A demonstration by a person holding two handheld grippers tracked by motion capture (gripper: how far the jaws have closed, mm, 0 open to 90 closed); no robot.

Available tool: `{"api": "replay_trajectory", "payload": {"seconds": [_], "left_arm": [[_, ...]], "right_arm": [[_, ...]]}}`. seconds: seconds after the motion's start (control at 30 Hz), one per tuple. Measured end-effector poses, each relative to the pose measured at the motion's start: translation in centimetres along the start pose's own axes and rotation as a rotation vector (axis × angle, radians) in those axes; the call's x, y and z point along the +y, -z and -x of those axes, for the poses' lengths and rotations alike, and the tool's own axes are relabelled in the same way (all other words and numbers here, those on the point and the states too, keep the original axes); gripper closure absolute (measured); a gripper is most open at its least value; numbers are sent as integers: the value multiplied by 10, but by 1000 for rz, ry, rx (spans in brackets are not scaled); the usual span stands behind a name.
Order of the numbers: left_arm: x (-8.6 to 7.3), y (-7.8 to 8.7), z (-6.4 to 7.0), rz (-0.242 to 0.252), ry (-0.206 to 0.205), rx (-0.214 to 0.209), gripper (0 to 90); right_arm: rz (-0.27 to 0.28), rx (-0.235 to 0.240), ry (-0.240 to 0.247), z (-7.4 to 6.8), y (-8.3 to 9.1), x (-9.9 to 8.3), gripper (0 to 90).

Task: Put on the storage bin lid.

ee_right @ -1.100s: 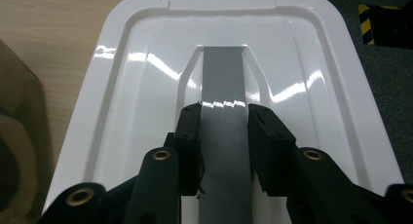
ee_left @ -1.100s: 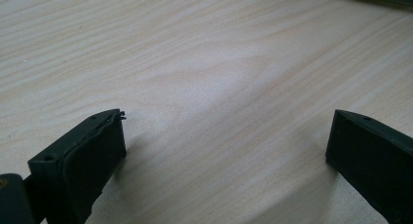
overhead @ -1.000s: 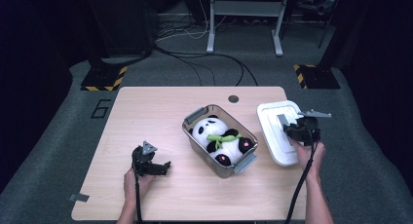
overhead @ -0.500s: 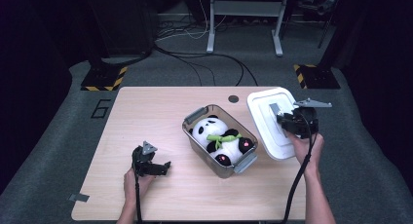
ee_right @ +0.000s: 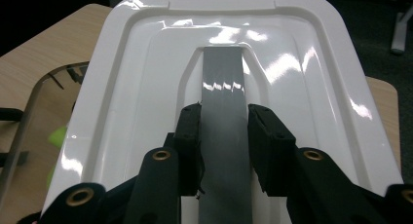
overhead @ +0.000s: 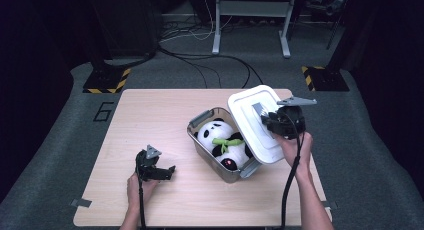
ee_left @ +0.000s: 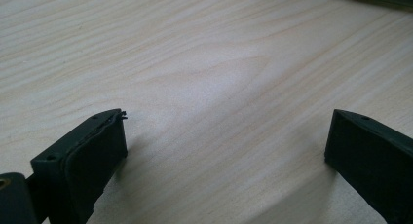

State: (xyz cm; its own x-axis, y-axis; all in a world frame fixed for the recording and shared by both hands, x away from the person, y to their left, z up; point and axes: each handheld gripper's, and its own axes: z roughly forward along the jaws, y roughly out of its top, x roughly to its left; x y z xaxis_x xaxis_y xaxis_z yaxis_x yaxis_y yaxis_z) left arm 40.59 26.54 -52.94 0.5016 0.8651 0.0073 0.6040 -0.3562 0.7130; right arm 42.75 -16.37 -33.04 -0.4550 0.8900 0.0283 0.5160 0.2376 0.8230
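— So where's our white lid [overhead: 257, 121]?
— Raised near the tabletop's right edge, overlapping the tin [overhead: 220, 166]; our right gripper [overhead: 276, 124] clamps its grey strip [ee_right: 224, 117].
— And our left gripper [overhead: 156, 171]?
— Jaws spread, holding nothing.

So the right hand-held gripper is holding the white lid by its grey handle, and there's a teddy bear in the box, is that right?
Not quite. The right hand-held gripper does clamp the grey handle of the white lid, but the toy in the box is a black-and-white panda with a green piece on it, not a teddy bear. The high view shows it.
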Motion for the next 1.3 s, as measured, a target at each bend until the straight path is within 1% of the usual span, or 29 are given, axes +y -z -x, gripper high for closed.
{"api": "replay_trajectory", "payload": {"seconds": [0.3,0.43,0.5,0.53,0.63,0.7,0.73,0.83,0.9,0.93,1.0,1.1,1.13,1.17,1.2,1.27,1.3], "left_arm": [[0,0,0,9,-1,2,15],[0,0,0,9,0,2,16],[0,0,0,4,-1,0,17],[0,0,0,-1,-8,-1,17],[0,0,0,0,-7,-1,17],[0,0,0,-1,-7,-2,17],[0,0,0,-1,-7,-2,17],[0,0,0,-1,-7,-2,17],[0,0,0,-1,-7,-2,17],[0,0,0,4,0,0,17],[0,0,0,3,-1,-1,17],[0,0,0,4,0,-1,17],[0,0,0,4,-1,-1,17],[0,0,0,4,-1,0,19],[0,0,0,4,-1,0,20],[0,0,0,5,-3,-2,21],[0,0,0,6,0,-2,22]], "right_arm": [[-15,63,40,-31,-13,10,669],[-35,90,55,-44,-22,12,669],[-48,102,56,-51,-28,12,669],[-58,108,61,-54,-31,11,669],[-91,128,74,-65,-44,8,669],[-112,136,91,-71,-51,7,669],[-125,136,86,-75,-55,6,669],[-152,146,100,-82,-65,1,669],[-169,151,102,-86,-69,-1,669],[-176,148,109,-88,-72,-3,669],[-191,151,118,-88,-78,-7,669],[-180,161,105,-86,-83,-11,669],[-189,166,95,-86,-86,-12,669],[-173,165,100,-86,-87,-13,669],[-174,161,102,-86,-87,-13,669],[-170,154,129,-87,-86,-14,668],[-170,158,125,-87,-86,-14,666]]}}
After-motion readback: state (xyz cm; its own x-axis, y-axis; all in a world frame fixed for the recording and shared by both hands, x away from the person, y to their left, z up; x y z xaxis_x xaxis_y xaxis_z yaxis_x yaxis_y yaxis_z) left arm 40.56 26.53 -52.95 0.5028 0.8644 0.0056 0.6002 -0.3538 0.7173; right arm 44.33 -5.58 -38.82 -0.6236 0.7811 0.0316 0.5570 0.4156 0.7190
